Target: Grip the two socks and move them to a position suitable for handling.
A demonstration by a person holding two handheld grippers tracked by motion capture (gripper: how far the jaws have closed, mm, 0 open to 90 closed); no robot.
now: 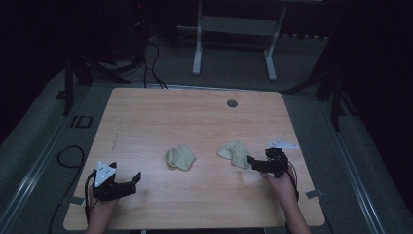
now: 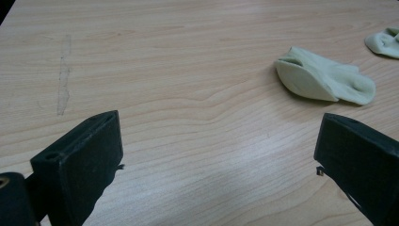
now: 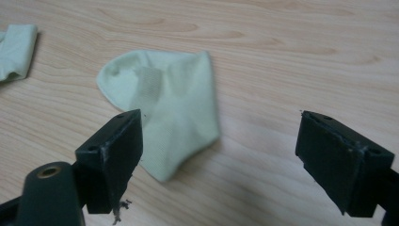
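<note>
My right claw (image 1: 260,163) is spread wide w/ the right sock (image 1: 234,153) lying on the bench (image 1: 195,117) just ahead, a bit left. Left claw (image 1: 127,180) is also released, far from the other sock (image 1: 180,157).

Probably lab: dark, cabled floor (image 1: 73,156)

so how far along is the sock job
Barely begun. Nothing looks done: both pale socks lie apart and loose on the table. In hand: the right tongs are open right by the right sock, not yet gripping it. Left: the left tongs stand open, well short of the left sock.
</note>
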